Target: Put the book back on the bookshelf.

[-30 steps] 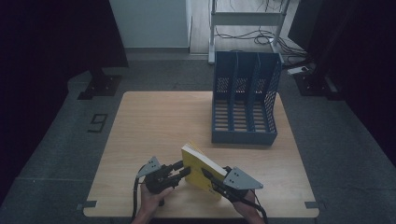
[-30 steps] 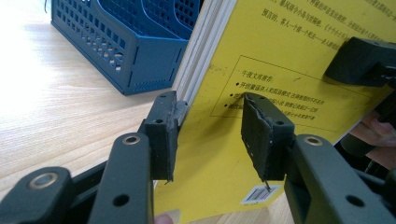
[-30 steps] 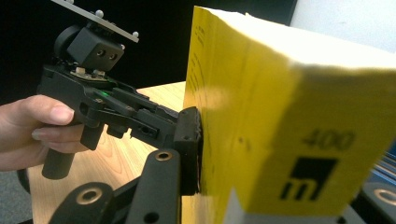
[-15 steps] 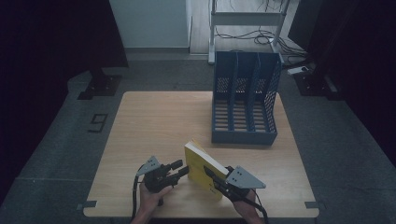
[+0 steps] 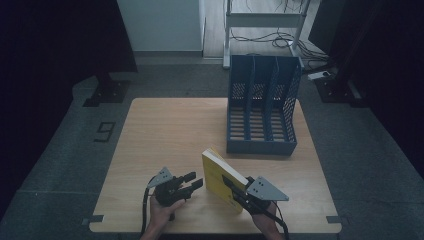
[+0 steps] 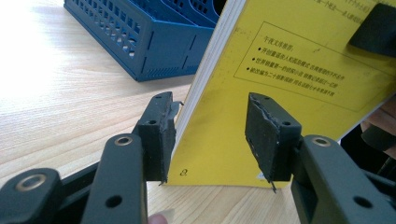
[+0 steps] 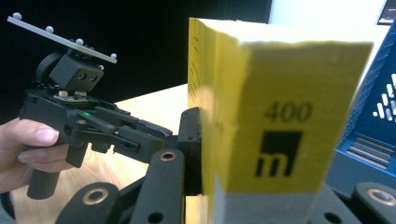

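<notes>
Wooden table (image 5: 165, 130) seen from above, with two hand-held grippers at its near edge and a blue file rack at its far right. At the left, the left gripper (image 5: 192, 183) rests low over the table, held in a hand (image 5: 162, 215); its jaws stand apart and have just been opening. In the left gripper view, the lower corner of a yellow book (image 6: 289, 84) sits between the two pads: the left pad is at the page edge and the right pad is clear of the cover. To the right, the yellow book (image 5: 220, 177) stands tilted on the table, near the middle of the near edge. The right gripper (image 5: 235, 187) is clamped on it, one pad pressed flat against the spine side in the right gripper view. Farther back and to the right stands the blue file rack (image 5: 262, 145), upright, well apart from the book. Its three slots (image 5: 260, 107) face forward, and I see nothing in them.
</notes>
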Tool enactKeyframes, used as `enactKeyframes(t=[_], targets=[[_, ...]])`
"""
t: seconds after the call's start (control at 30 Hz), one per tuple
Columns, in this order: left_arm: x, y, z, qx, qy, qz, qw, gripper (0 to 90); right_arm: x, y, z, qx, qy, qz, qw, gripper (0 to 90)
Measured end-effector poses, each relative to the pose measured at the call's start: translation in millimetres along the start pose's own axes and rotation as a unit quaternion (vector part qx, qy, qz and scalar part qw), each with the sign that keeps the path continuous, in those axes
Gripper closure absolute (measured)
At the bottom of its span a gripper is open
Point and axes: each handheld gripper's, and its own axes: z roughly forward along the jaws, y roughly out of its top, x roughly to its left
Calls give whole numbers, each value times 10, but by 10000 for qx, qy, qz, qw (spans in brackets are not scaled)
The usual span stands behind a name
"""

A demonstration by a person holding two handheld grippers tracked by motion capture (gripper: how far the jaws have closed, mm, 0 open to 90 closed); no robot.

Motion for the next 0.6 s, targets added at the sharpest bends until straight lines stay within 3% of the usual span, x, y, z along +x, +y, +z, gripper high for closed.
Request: enactKeyframes(t=[0.6], targets=[[18, -21, 29, 137, 20, -46, 9999, 519, -62, 41, -67, -87, -307, 34, 9995, 746]])
